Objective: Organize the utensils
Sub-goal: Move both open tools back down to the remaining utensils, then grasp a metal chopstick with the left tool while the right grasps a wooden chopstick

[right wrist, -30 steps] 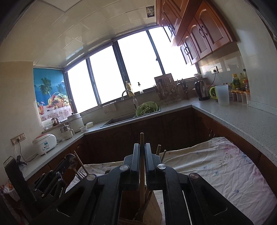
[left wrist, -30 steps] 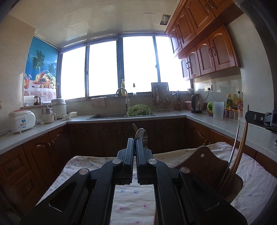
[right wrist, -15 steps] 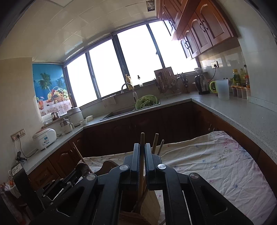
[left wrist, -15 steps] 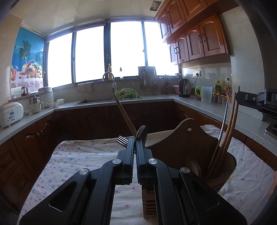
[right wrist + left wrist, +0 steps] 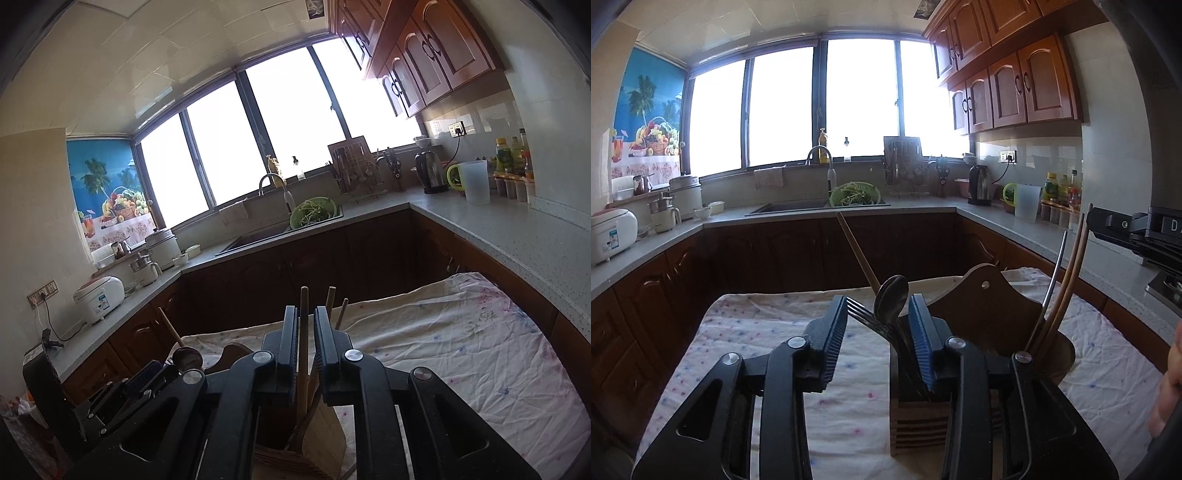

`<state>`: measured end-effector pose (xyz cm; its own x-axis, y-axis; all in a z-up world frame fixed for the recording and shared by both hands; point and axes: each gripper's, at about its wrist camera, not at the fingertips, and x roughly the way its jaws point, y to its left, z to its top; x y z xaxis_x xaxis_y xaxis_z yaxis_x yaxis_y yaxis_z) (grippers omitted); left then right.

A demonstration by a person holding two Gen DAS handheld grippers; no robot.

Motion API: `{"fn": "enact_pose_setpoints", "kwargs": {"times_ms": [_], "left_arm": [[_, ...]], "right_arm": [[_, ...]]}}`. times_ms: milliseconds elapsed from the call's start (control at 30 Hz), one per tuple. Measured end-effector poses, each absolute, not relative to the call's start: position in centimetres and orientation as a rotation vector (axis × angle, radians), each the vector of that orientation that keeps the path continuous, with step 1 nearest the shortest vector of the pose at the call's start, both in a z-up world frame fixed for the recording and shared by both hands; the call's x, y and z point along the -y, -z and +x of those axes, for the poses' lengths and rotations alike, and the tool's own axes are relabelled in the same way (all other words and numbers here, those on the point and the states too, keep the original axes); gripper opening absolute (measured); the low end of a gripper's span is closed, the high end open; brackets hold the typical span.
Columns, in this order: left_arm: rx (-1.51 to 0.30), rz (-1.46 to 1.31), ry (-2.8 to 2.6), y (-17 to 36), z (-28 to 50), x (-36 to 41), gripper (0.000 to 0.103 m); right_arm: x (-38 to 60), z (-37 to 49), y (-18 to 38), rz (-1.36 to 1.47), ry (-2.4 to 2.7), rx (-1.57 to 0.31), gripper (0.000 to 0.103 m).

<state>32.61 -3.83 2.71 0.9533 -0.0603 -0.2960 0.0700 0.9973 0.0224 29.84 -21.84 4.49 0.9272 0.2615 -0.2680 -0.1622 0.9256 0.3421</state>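
A wooden utensil holder (image 5: 990, 314) stands on the cloth-covered table (image 5: 775, 332). In the left wrist view a metal spoon (image 5: 892, 295), a fork (image 5: 862, 314) and a wooden-handled utensil (image 5: 857, 254) stand in its striped compartment. My left gripper (image 5: 877, 328) is open, its jaws either side of the spoon and fork. Chopsticks (image 5: 1067, 280) lean in the round compartment at right. In the right wrist view my right gripper (image 5: 304, 339) is slightly open around a wooden chopstick (image 5: 303, 332) that stands in the holder (image 5: 295, 443); the left gripper (image 5: 140, 384) shows at lower left.
Grey countertops run around the kitchen, with a sink (image 5: 790, 206), a green colander (image 5: 855, 194), a kettle (image 5: 979, 184), a rice cooker (image 5: 609, 232) and bottles (image 5: 1063, 192). The table's far edge faces dark cabinets. The right gripper (image 5: 1137, 232) shows at the right edge.
My left gripper has opened and let go of the spoon, which now stands in the holder. My right gripper has parted slightly around the chopstick.
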Motion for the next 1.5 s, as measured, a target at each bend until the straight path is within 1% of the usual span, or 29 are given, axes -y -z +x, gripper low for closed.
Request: {"fn": "enact_pose_setpoints", "kwargs": {"times_ms": [33, 67, 100, 133, 167, 200, 233, 267, 300, 333, 400, 433, 667, 933, 1267, 1500], "left_arm": [[-0.294, 0.034, 0.064, -2.9, 32.3, 3.8, 0.043], [-0.292, 0.039, 0.061, -3.0, 32.1, 3.8, 0.043], [-0.292, 0.043, 0.058, -3.2, 31.8, 3.8, 0.046], [-0.293, 0.043, 0.055, -3.3, 31.4, 3.8, 0.054], [-0.291, 0.040, 0.048, -3.5, 31.0, 3.6, 0.060], [-0.287, 0.035, 0.039, -3.6, 30.5, 3.4, 0.071], [-0.284, 0.030, 0.028, -3.7, 29.9, 3.2, 0.080], [-0.282, 0.024, 0.018, -3.7, 29.3, 3.0, 0.083], [-0.283, 0.020, 0.012, -3.8, 28.7, 2.8, 0.088], [-0.290, 0.015, 0.010, -3.7, 28.2, 2.5, 0.092], [-0.313, 0.007, 0.011, -3.5, 27.2, 2.0, 0.096], [-0.328, 0.003, 0.016, -3.3, 26.7, 1.8, 0.096], [-0.442, -0.043, 0.053, -1.7, 23.3, 0.8, 0.096], [-0.523, -0.087, 0.096, -0.1, 19.7, 0.6, 0.096], [-0.628, -0.137, 0.168, 2.7, 16.4, 1.9, 0.096], [-0.684, -0.131, 0.239, 4.1, 16.4, 4.4, 0.096]], "right_arm": [[22.0, 29.6, -4.6, 0.328, -0.221, -0.310, 0.030], [22.1, 29.3, -4.8, 0.334, -0.222, -0.302, 0.038], [22.2, 29.0, -5.1, 0.340, -0.224, -0.291, 0.052], [22.3, 28.5, -5.4, 0.344, -0.223, -0.278, 0.060], [22.5, 28.0, -5.6, 0.346, -0.221, -0.264, 0.066], [22.7, 27.5, -5.9, 0.348, -0.216, -0.252, 0.078], [22.9, 26.9, -6.2, 0.351, -0.211, -0.239, 0.088], [23.2, 26.3, -6.3, 0.355, -0.210, -0.229, 0.092], [23.4, 25.7, -6.4, 0.361, -0.209, -0.224, 0.100], [23.6, 25.0, -6.4, 0.364, -0.208, -0.222, 0.103], [24.0, 23.9, -6.1, 0.368, -0.203, -0.235, 0.103], [24.1, 23.4, -5.8, 0.368, -0.199, -0.254, 0.103], [25.0, 20.4, -2.3, 0.367, -0.200, -0.427, 0.103], [25.3, 16.7, 1.8, 0.328, -0.145, -0.611, 0.103], [25.2, 12.7, 4.4, 0.292, -0.146, -0.654, 0.103], [25.3, 12.2, 6.0, 0.294, -0.155, -0.687, 0.103]]}}
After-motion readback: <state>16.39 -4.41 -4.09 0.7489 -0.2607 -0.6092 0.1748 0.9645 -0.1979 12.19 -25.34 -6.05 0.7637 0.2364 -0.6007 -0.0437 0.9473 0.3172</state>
